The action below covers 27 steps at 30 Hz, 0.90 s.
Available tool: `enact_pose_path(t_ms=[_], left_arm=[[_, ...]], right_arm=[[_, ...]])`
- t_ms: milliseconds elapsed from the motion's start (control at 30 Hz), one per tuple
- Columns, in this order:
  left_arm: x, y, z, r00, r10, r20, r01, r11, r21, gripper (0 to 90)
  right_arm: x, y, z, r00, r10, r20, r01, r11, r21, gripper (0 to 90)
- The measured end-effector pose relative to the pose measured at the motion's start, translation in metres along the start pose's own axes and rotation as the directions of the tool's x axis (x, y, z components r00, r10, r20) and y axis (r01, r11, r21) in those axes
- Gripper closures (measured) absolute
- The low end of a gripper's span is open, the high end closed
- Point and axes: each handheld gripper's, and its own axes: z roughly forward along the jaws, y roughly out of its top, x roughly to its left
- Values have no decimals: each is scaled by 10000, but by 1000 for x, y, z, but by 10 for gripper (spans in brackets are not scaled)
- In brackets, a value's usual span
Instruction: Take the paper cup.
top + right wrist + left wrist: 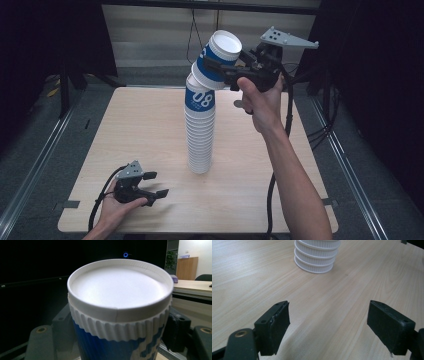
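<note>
Cup stack stands mid-table, tilted cup atop it.

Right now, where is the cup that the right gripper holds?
In the high view, the cup is clamped in the right gripper, tilted above the top of the tall cup stack standing at the middle of the table.

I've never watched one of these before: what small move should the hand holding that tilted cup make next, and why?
Probably lift up and away: the right gripper is clamped on the top cup, which tilts off the stack, its rim seemingly touching the next cup.
</note>
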Motion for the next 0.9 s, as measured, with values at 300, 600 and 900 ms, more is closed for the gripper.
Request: enact_pose_path(t_ms=[300, 600, 900], left_arm=[[0, 0, 1, 10000, -74, 28, 74, 10000, 37, 182], [1, 0, 0, 10000, -72, -2, 72, 9999, 71, 182], [1, 0, 0, 10000, -74, -35, 74, 10000, 14, 182]], right_arm=[[-5, -3, -17, 9997, -21, 239, 23, 10000, -78, 267], [-12, -10, -37, 9987, 120, 488, -113, 9998, -139, 267], [-13, -19, -54, 9974, 101, 720, -110, 9999, 120, 266]])
